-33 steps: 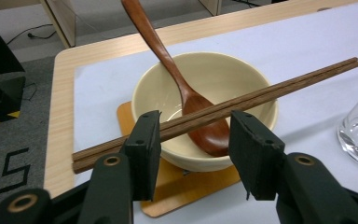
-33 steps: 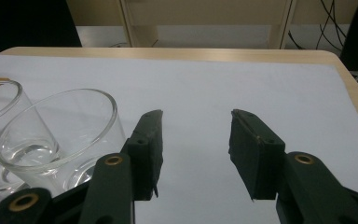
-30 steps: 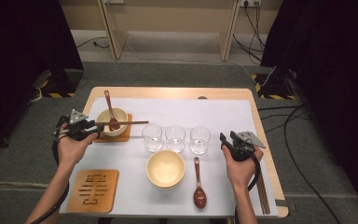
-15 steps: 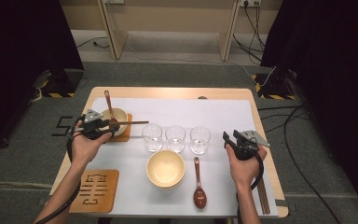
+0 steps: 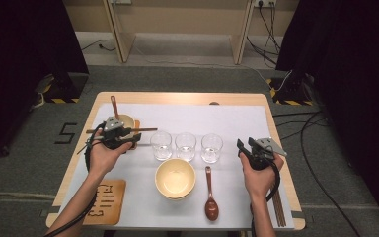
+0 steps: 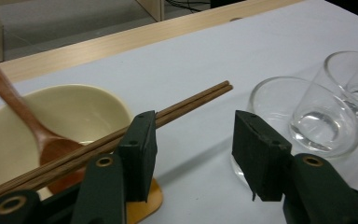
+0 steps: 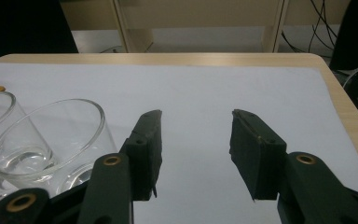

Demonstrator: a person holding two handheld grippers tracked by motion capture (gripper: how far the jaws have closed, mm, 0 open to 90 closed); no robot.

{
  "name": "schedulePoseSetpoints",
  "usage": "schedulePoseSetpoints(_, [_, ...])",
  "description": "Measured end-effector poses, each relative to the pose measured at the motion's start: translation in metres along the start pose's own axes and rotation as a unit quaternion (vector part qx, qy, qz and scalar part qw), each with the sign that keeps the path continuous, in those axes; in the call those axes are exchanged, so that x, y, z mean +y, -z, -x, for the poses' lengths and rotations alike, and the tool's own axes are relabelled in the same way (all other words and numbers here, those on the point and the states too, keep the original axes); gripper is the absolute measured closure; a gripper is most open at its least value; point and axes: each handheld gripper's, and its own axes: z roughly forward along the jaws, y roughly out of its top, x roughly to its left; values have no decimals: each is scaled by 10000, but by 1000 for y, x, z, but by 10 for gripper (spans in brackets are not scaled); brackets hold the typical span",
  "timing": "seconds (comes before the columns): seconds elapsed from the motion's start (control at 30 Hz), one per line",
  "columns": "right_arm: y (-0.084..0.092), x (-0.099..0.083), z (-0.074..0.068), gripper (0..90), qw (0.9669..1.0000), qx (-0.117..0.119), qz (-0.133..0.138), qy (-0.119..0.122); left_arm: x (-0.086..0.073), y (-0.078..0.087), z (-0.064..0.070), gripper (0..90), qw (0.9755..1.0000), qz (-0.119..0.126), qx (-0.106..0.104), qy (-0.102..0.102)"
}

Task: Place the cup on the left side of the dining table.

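1. The left gripper (image 5: 128, 140) hovers just beside the small cream ceramic bowl (image 5: 127, 121) at the back left of the white table mat (image 5: 237, 123); its jaws stand apart and have just been opening, with nothing between them.
2. In the left gripper view, the pair of dark wooden chopsticks (image 6: 186, 103) lies across the small cream bowl's rim, passing behind the left jaw.
3. A brown wooden spoon (image 6: 25, 116) leans inside that bowl, which sits on an orange wooden coaster (image 6: 147, 205).
4. Three clear drinking glasses (image 5: 185, 146) stand in a row to the right of the bowl.
5. The right gripper (image 5: 244, 148) hangs to the right of the glasses, jaws apart over bare mat, holding nothing.
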Motion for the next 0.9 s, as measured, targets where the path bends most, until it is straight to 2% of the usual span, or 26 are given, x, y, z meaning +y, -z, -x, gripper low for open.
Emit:
schedulePoseSetpoints(0.23, [0, -1, -1, 538, 10000, -4, -38, 1, 5, -9, 12, 495, 9997, -45, -247, 37])
schedulePoseSetpoints(0.53, [-1, -2, 0, 537, 10000, 4, -79, -16, 10, -28, 28, 525, 9984, -246, -512, -7])
schedulePoseSetpoints(0.9, [-2, -2, 1, 534, 9999, 14, -122, -29, 9, -48, 32, 585, 9969, -519, -596, -29])
